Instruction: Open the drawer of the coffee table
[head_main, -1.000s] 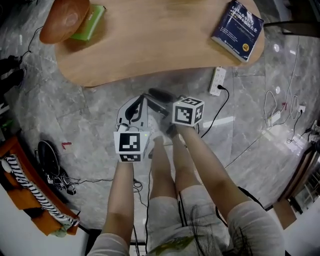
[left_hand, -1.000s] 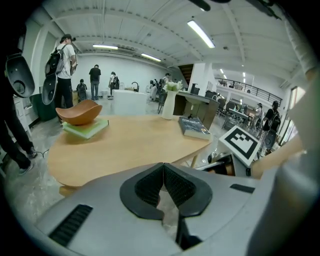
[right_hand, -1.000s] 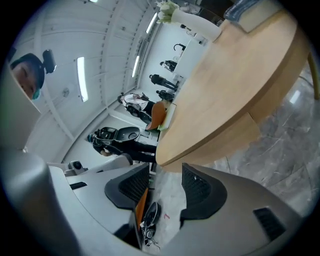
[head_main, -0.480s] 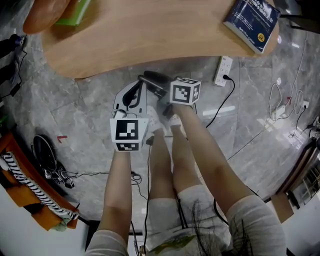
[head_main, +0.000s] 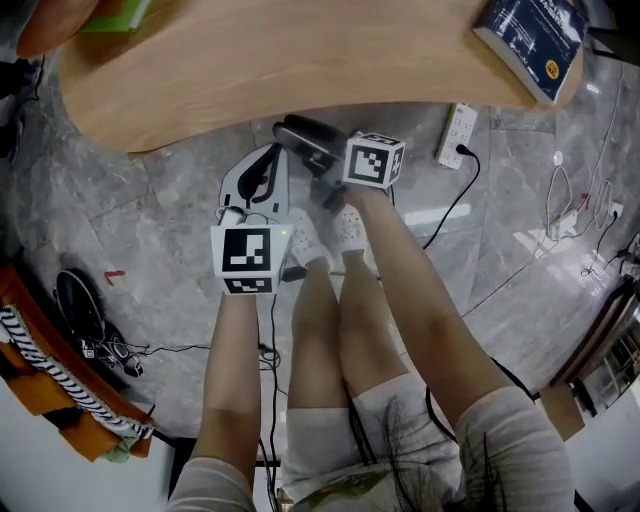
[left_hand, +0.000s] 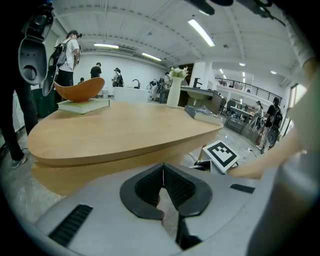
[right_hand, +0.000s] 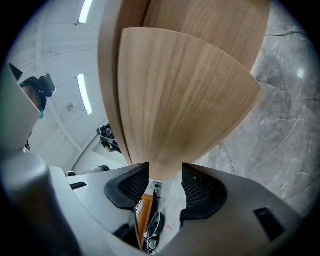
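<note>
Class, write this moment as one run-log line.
left gripper: shut, empty | right gripper: open, facing coffee table edge | grip: none

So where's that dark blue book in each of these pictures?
Head view: the dark blue book lies at the top right corner, on the right end of the wooden tabletop.
Left gripper view: right of centre, lying flat at the table's far right end.
Right gripper view: not in it; only wood and grey floor show.
Shared landmark: the wooden tabletop, which is in all three views.
</note>
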